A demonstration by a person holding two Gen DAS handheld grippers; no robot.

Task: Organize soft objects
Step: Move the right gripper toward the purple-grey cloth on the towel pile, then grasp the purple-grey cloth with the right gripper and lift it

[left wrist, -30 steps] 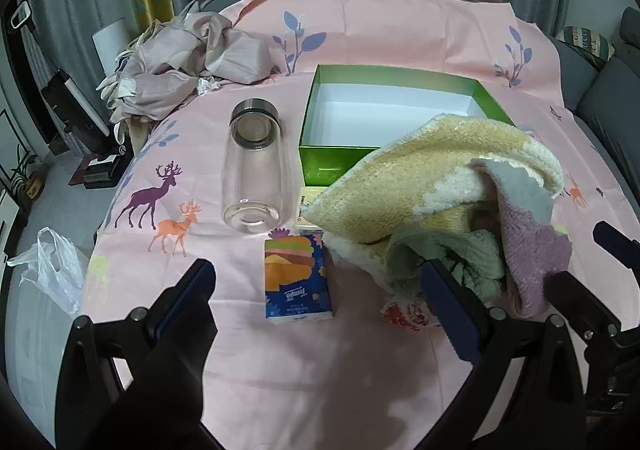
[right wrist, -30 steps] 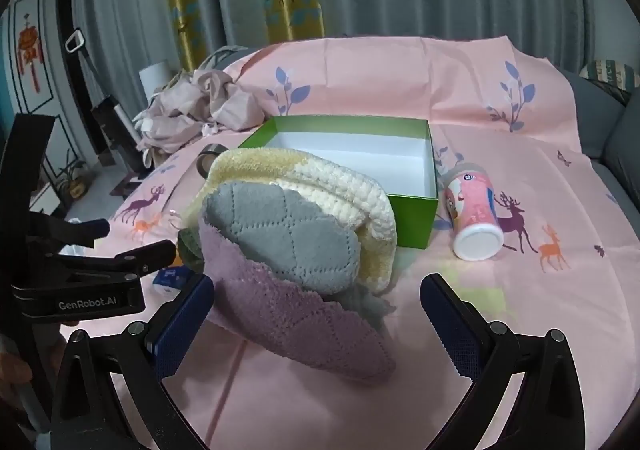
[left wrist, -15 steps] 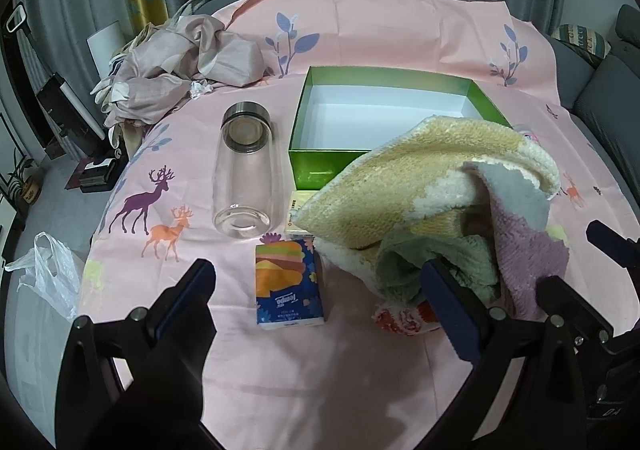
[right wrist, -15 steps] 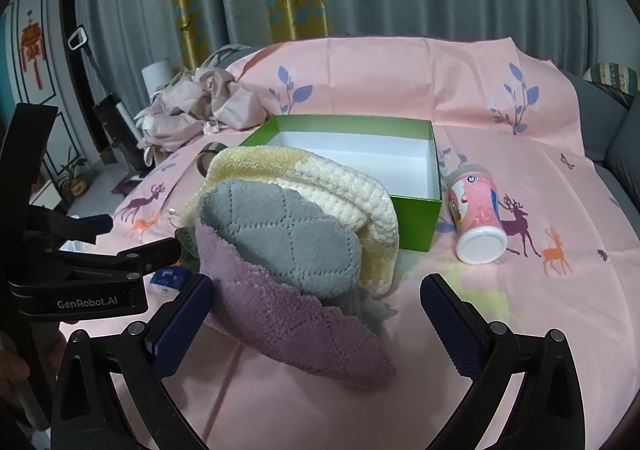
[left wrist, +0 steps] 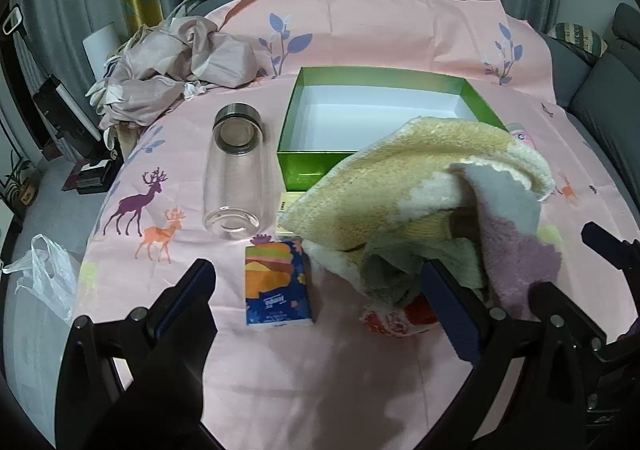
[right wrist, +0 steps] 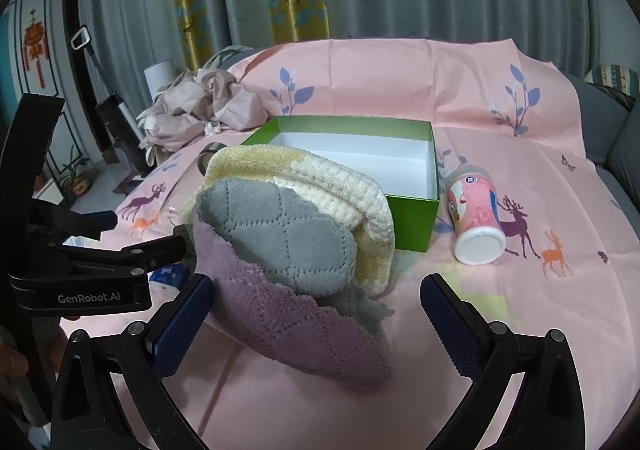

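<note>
So, L to R across the table:

Far L, off table: white plastic bag [left wrist: 44, 282] down on the floor.
Back L: crumpled pinkish-beige cloth heap [left wrist: 172, 70] at the table edge, on the pink deer-print tablecloth [left wrist: 360, 34].
L-centre: clear glass bottle [left wrist: 234, 174] lying on its side, metal-rimmed mouth pointing away, base toward the cam.
Just R of bottle base: tissue pack [left wrist: 278, 284], blue/orange, flat on the cloth, nr edge of the towel pile.
L gripper [left wrist: 320, 298]: fingers spread wide, nothing betw. them; tissue pack sits in the gap but isn't touched. R finger tip is up against the towel pile's near edge, contact can't tell.
Centre back: green box [left wrist: 308, 166], open top, white inside, nothing in it.
Centre: soft pile of towels [right wrist: 296, 234] heaped on the cloth right in front of the box, touching its front wall. Yellow/cream fluffy one on top, grey quilted piece [right wrist: 280, 234] under it, purple quilted cloth [right wrist: 296, 326] draped at the front. Small red/white bit pokes out under the pile in L wrist view, can't ID.
R gripper [right wrist: 316, 314]: fingers wide apart, holding nothing; purple cloth lies betw. them, L finger right beside its edge.
R of box: pink printed cup [right wrist: 476, 222] on its side, white end toward cam, just beside the box corner.
Far R: grey sofa w/ cushion [left wrist: 576, 38].
</note>
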